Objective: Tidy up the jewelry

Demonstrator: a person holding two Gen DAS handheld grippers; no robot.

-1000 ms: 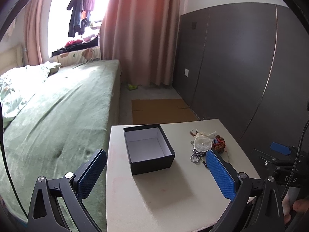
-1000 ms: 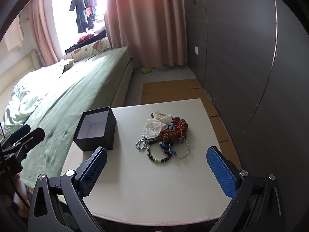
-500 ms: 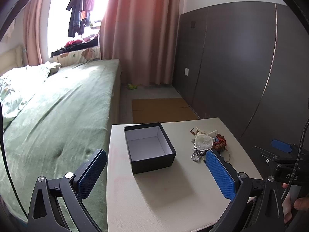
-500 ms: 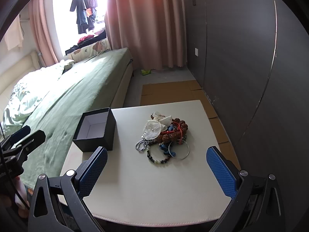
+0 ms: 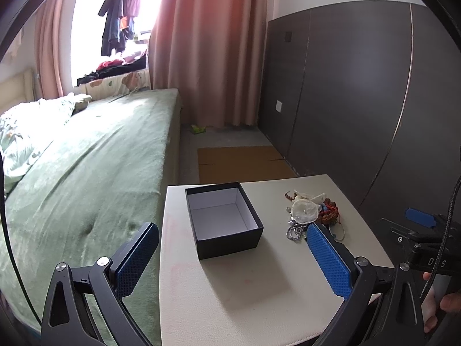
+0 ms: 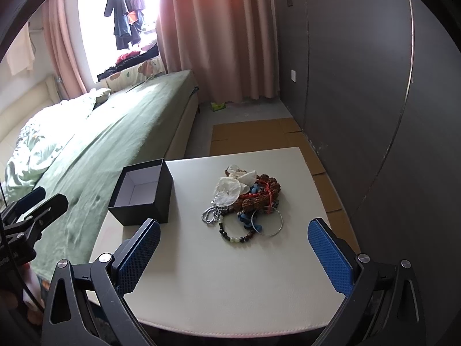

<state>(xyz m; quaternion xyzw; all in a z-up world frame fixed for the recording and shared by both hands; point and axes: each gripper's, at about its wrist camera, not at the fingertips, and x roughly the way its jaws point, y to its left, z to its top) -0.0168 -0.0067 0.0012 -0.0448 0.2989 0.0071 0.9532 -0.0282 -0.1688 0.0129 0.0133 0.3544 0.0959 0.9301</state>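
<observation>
Left wrist view: the left gripper [image 5: 230, 255] is held above the near part of a square off-white table [image 5: 259, 288], with its two blue-padded fingers spread wide and nothing between them. A square black cardboard box with a white lining [image 5: 223, 219] is seen between the fingers, standing open and empty on the left half of the table. A tangled heap of jewelry [image 5: 312, 214], made up of a pale shell-like disc, brown beads, red cord and a silver chain, is found on the right half of the table, well apart from the box and partly hidden behind the right-hand blue pad. The right gripper [image 5: 420, 230] is glimpsed at the right edge, beyond the table's side. A bed covered in green fabric [image 5: 86, 173] lies to the left of the table.

Right wrist view: the right gripper [image 6: 233, 250] is held over the table's [image 6: 230, 274] near edge, its blue-padded fingers likewise parted wide and gripping nothing. The jewelry heap [image 6: 245, 196] is centred ahead of the fingers; a thin silver bangle [image 6: 266, 221] and a dark beaded bracelet with pale green beads [image 6: 236, 235] lie at its near side. The black box [image 6: 142, 191] stands at the table's left edge, apart from the heap. The left gripper [image 6: 28, 210] is seen at the far left, over the bed [image 6: 115, 144].
</observation>
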